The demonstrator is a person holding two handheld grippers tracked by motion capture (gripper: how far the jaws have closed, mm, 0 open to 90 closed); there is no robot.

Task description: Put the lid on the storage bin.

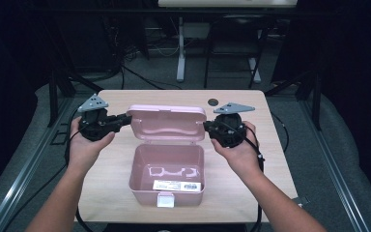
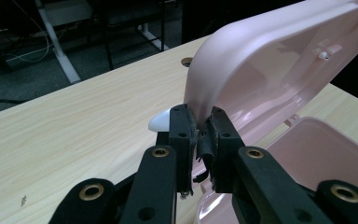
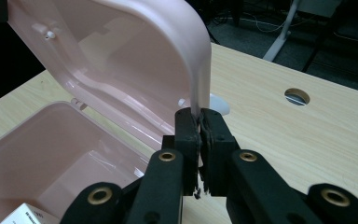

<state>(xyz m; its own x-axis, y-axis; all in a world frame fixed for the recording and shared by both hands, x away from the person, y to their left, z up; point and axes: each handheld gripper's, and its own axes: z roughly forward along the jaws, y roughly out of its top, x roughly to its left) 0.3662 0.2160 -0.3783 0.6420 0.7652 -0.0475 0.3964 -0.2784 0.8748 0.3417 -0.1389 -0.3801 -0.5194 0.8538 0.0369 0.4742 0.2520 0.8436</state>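
Observation:
A pink plastic box [image 1: 166, 166] stands in the middle of the wooden table [image 1: 111, 159] with its lid [image 1: 166, 123] raised. My left gripper [image 1: 127, 117] is shut on the lid's left edge; in the left gripper view its pads [image 2: 182, 128] pinch the lid's rim [image 2: 270, 60]. My right gripper [image 1: 206, 125] is shut on the lid's right edge, and the right gripper view shows the rim [image 3: 121, 51] squeezed between the jaws [image 3: 199, 114]. Inside the box lies a white label [image 1: 178, 185]. A white latch [image 1: 165, 199] hangs at the box's front.
A round cable hole [image 1: 213, 102] sits in the table near the back right. Beyond the table stand the white leg of a desk [image 1: 180, 53] and cables on the floor. Metal rails [image 1: 24, 164] run along both sides of the table.

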